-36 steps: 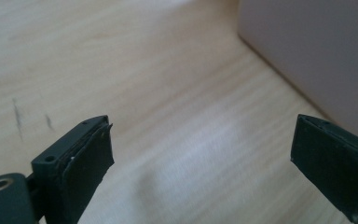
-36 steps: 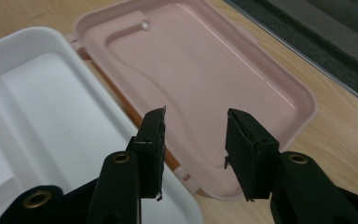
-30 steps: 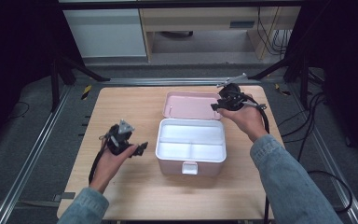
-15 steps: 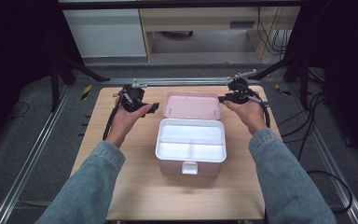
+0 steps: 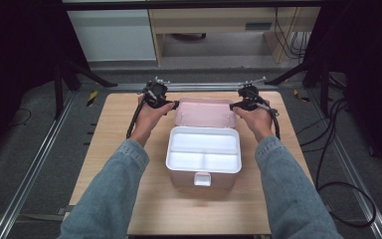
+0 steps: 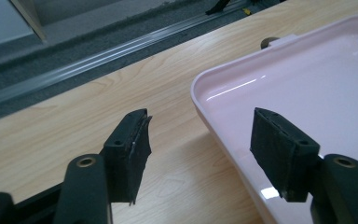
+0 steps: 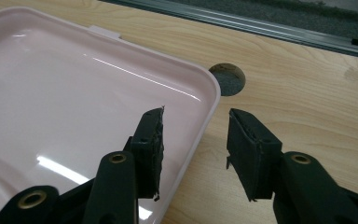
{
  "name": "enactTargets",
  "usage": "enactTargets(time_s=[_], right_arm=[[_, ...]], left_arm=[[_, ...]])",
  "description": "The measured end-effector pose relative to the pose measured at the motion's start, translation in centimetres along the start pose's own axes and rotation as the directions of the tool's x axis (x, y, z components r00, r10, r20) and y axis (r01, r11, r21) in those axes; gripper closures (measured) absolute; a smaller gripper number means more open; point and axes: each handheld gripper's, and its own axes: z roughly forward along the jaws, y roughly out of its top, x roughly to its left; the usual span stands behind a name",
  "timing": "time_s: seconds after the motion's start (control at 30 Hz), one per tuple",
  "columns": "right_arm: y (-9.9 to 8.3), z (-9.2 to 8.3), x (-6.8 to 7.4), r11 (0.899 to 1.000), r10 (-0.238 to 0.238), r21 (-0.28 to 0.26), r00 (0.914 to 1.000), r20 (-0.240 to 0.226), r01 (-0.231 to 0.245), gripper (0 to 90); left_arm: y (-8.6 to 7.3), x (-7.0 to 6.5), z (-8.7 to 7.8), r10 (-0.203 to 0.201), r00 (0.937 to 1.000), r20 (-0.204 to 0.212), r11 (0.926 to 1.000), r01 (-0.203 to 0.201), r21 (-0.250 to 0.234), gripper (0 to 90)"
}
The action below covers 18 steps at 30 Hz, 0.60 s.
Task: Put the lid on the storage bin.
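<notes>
A white two-compartment box [image 5: 179, 175] stands open in the middle of the table, its pink lid [image 5: 205, 113] laid back flat behind it. My left gripper [image 5: 175, 104] is at the lid's left edge. In the left gripper view its jaws [image 6: 200, 123] straddle the lid's rim [image 6: 307, 79] without touching it; they have just been closing. My right gripper [image 5: 233, 106] is at the lid's right edge. Its jaws [image 7: 196, 119] stand either side of the rim near the lid's corner [image 7: 74, 93], apart from it; they have just been opening.
The wooden table [image 5: 129, 149] has a round cable hole [image 7: 227, 79] just past the lid's right corner. Metal rails [image 5: 35, 164] run along the table's sides and back. Cables [image 5: 328, 164] lie on the floor at the right.
My left hand has travelled from the table's near left up to the lid's left edge. My right hand has shifted from over the lid's corner out and down to its right edge.
</notes>
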Motion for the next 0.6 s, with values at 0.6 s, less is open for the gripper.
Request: enactTargets(time_s=[0.6], right_arm=[[-0.3, 1.9, 0.3, 0.999, 0.016, 0.034, 0.9997, 0.021, -0.017, 73.3]], left_arm=[[-0.7, -0.7, 3.4, -0.103, 0.9933, 0.053, 0.9922, 0.098, 0.077, 70.4]])
